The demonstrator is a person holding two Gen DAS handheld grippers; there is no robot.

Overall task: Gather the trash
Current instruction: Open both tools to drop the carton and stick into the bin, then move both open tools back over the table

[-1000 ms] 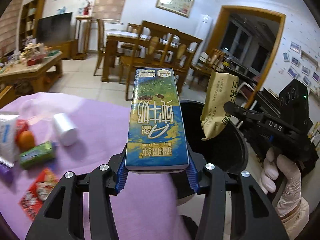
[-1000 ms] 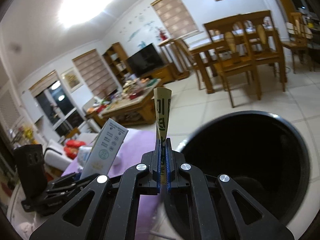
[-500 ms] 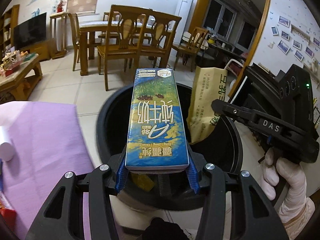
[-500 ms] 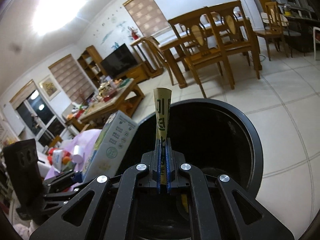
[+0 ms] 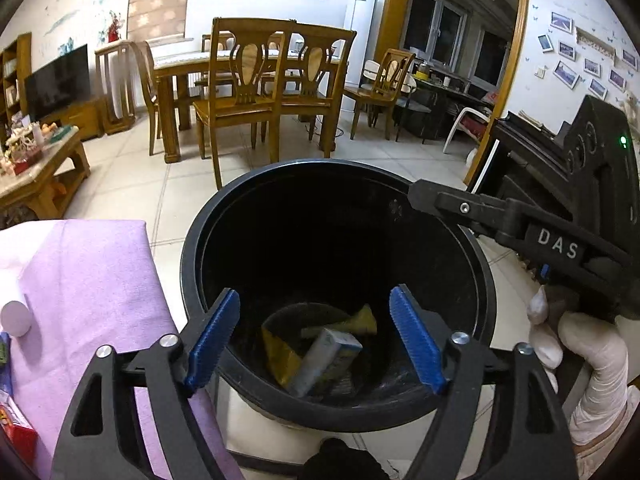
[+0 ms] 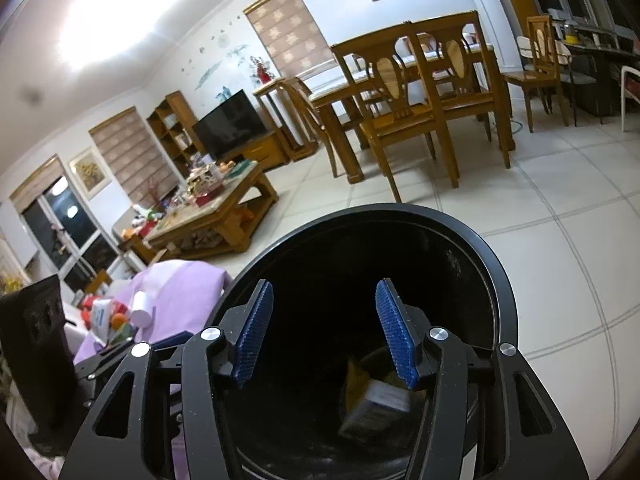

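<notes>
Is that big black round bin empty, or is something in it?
Not empty: in the black round bin, a blue-and-white carton lies tipped on yellow wrappers.

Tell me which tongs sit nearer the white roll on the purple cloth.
Left. The left tongs hang over the black bin's cloth-side rim, closest to the white roll. The right tongs hang over the bin's far side.

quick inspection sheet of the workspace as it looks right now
surface: purple cloth on the table beside the bin
job's things: black bin holds a milk carton and yellow wrappers
clutter: white roll and red packet on the cloth
grippers: left tool and right tool over the bin, jaws opening, nothing between them
cables: nothing seen
surroundings: dining chairs, coffee table, tiled floor
</notes>
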